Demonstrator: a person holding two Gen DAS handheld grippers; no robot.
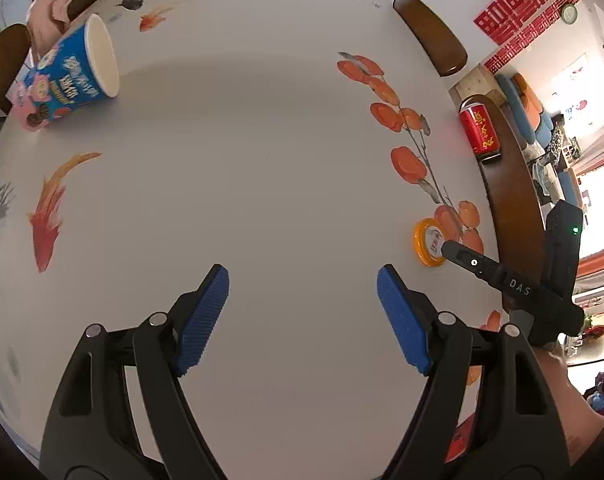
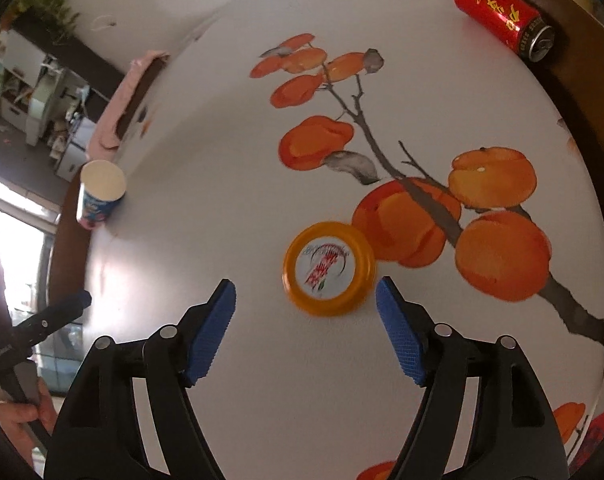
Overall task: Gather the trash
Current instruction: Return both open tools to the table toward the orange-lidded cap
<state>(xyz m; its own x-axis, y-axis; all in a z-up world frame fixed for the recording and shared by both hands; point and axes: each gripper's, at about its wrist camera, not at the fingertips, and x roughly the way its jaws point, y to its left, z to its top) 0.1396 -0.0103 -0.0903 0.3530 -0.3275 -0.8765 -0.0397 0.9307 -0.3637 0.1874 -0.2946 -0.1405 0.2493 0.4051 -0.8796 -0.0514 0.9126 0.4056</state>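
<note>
Three pieces of trash are seen on the surface (image 2: 262,380): an orange lid (image 2: 328,269) at centre, just ahead of the wide-open, empty right gripper (image 2: 306,306), a tipped paper cup (image 1: 76,76) upper left, and a red can (image 2: 502,12) upper right. The left gripper (image 1: 302,296) is also open and empty. The lid is judged light, stiff and flat; it should be taken across its rim.

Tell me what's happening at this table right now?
A person holds a claw in each hand over a white painted table, clearing trash. The right claw is open, just short of a yellow lid lying flat, not yet gripping it. The left claw is open over bare tabletop. A blue paper cup and a red can both lie on their sides near the edges, untouched.
</note>
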